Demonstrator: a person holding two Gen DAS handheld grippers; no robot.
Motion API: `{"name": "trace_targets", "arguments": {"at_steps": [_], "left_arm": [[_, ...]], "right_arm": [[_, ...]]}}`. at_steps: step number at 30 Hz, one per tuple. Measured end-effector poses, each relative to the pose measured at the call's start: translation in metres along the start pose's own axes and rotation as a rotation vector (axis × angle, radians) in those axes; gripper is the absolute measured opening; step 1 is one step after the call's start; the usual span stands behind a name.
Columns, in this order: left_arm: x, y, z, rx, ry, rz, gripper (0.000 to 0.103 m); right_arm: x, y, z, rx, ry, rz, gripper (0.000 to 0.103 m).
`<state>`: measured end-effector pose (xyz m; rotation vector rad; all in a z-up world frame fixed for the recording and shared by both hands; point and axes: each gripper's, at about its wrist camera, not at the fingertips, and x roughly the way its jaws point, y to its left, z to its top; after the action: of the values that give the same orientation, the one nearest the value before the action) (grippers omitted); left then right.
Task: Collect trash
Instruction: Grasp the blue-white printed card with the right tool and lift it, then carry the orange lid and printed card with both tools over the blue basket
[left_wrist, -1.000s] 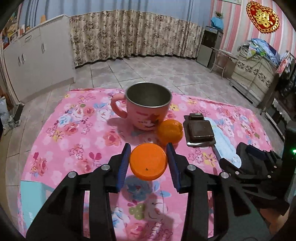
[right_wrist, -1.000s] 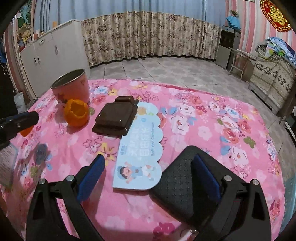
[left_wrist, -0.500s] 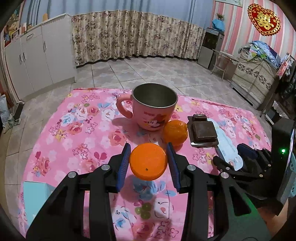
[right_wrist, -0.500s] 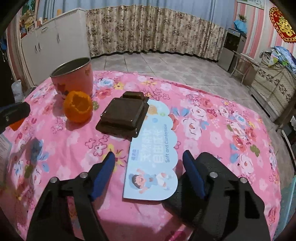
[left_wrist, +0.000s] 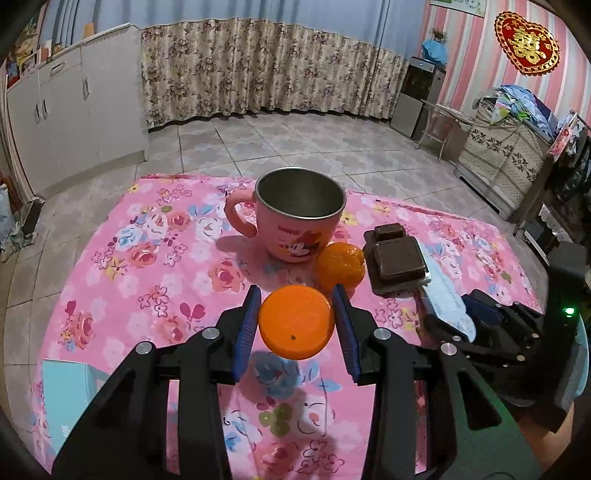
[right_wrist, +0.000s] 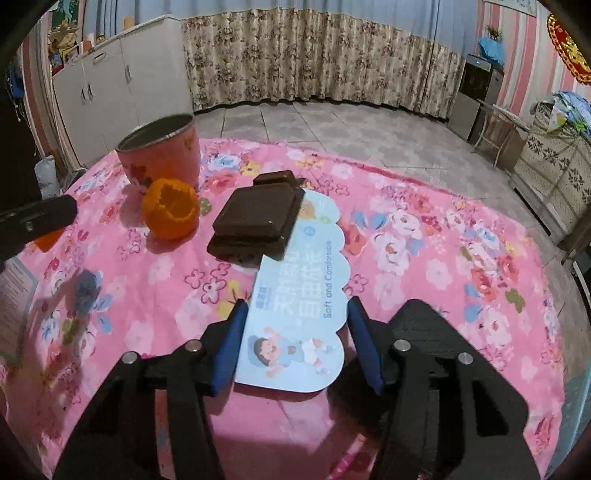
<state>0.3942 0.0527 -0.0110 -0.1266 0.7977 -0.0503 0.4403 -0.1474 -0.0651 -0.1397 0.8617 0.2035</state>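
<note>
My left gripper (left_wrist: 295, 325) is shut on an orange peel half (left_wrist: 295, 326) and holds it above the pink floral tablecloth (left_wrist: 147, 266), short of the pink metal-lined mug (left_wrist: 299, 218). A second hollow orange peel (left_wrist: 340, 267) lies beside the mug; it also shows in the right wrist view (right_wrist: 170, 212). My right gripper (right_wrist: 293, 341) is open, its blue pads on either side of the near end of a light blue paper card (right_wrist: 299, 295) lying flat on the cloth. It also appears in the left wrist view (left_wrist: 480, 317).
A dark brown rectangular block (right_wrist: 258, 218) rests on the card's far end. A light blue box (left_wrist: 64, 391) sits at the table's near left. The mug (right_wrist: 160, 155) stands at the far left. Tiled floor, cabinets and curtains lie beyond the table edge.
My right gripper has moved forward and narrowed, now straddling the blue card. My left gripper has lifted the peel half and moved slightly toward the mug.
</note>
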Motion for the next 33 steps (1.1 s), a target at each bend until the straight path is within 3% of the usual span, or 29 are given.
{"name": "trace_targets", "arguments": {"at_steps": [12,21,33], "left_arm": [[-0.02,-0.05,-0.003,0.114,-0.064,0.013,0.039],[-0.044,-0.13,0.001,0.215,-0.156,0.01,0.039],[-0.054,-0.299,-0.019,0.319,-0.167,-0.194,0.039]], "right_arm": [[-0.065,-0.046,-0.011,0.025,-0.091,-0.026,0.055],[-0.13,-0.115,-0.032,0.102,-0.18,-0.066,0.055],[-0.219,-0.251,-0.098,0.277,-0.247,-0.265,0.055]]}}
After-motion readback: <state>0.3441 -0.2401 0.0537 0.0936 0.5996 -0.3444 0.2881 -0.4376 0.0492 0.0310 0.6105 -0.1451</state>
